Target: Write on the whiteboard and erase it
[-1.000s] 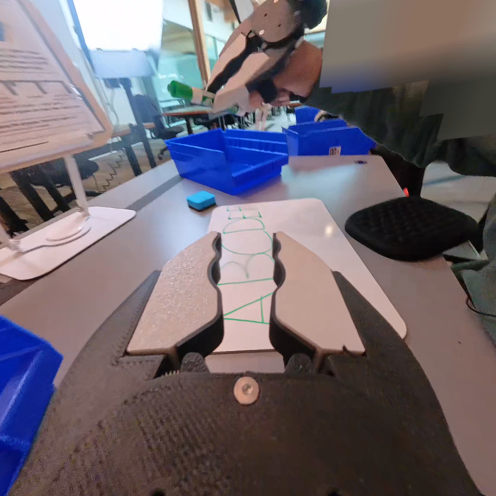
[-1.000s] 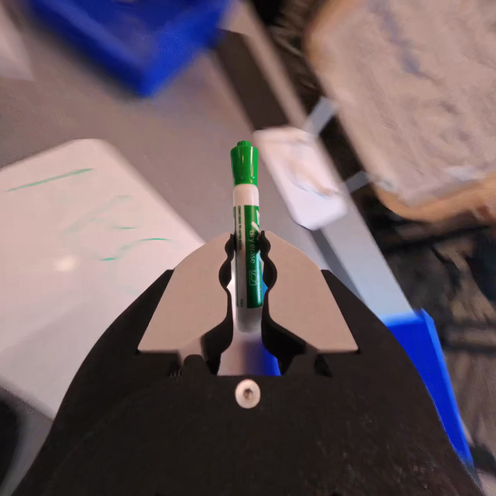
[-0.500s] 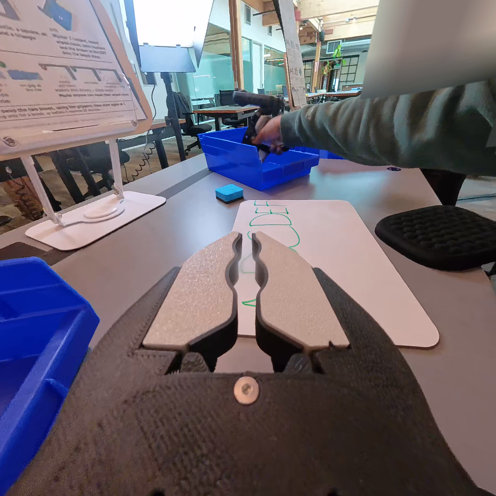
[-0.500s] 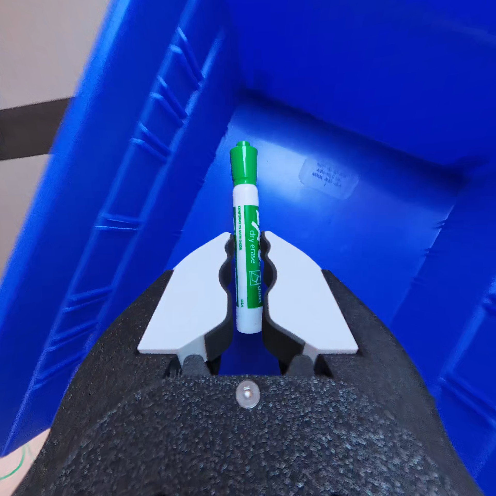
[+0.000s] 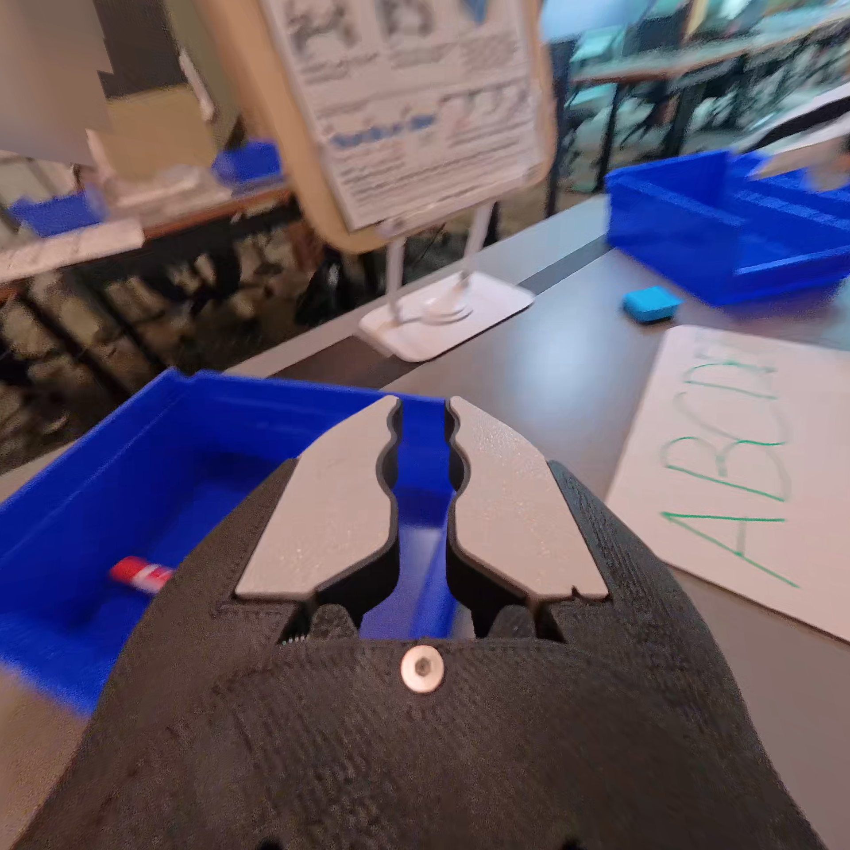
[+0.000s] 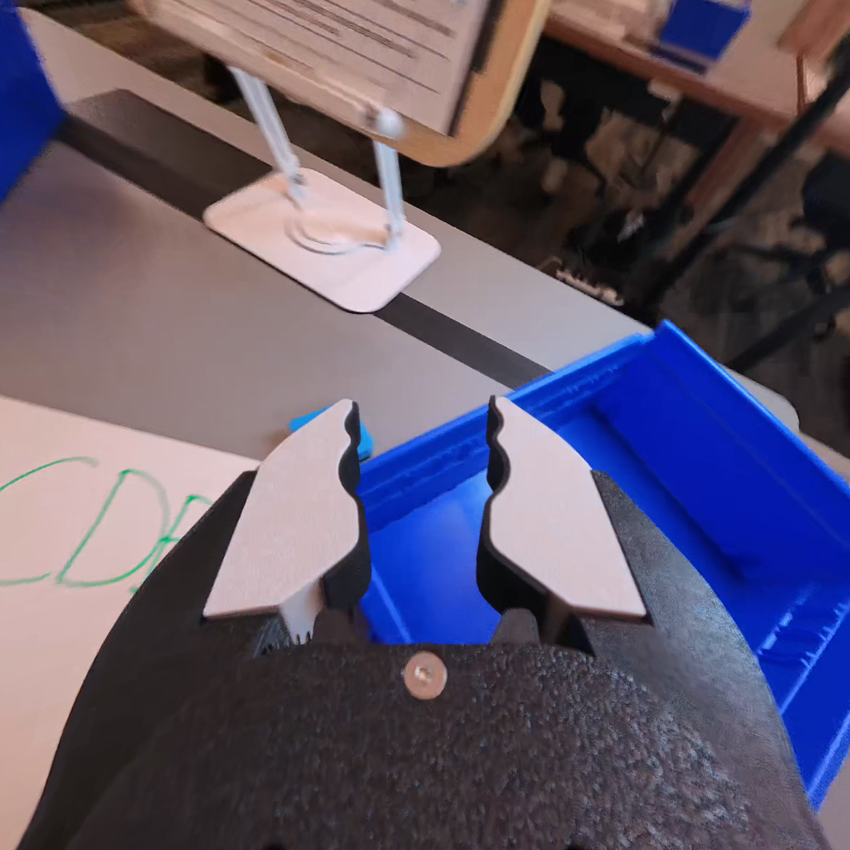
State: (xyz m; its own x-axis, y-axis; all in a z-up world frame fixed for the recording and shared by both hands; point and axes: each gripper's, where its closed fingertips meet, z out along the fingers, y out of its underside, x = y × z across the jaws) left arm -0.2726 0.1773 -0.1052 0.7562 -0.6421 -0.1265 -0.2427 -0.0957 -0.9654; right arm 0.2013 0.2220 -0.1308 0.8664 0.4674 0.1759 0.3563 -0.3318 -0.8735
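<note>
Lying flat on the tabletop (image 6: 138, 331), the whiteboard (image 5: 736, 460) carries green lettering, so I judge the writing done and the erasing not yet begun. The thing the coming move turns on is the eraser (image 5: 652, 303), a small light-blue block.

From my right gripper (image 6: 421, 409) the eraser (image 6: 363, 437) sits just ahead and slightly left, partly hidden behind my left finger (image 6: 294, 506), near the whiteboard's (image 6: 69, 529) far corner and just beside the wall of a blue bin (image 6: 690, 414). From my left gripper (image 5: 422, 404) it lies well ahead and far to the right, beyond the board, close to another view of that far bin (image 5: 717, 239). I judge the right gripper much the nearer.

The block's long axis cannot be read with confidence; both views are blurred.

Right gripper: jaws wide apart, holding nothing. Left gripper: jaws nearly together with a narrow gap, nothing between them; it hangs over a second blue bin (image 5: 138, 483) containing a red-capped item (image 5: 140, 575).

A document stand (image 6: 322, 239) stands farther ahead, clear of the approach.
</note>
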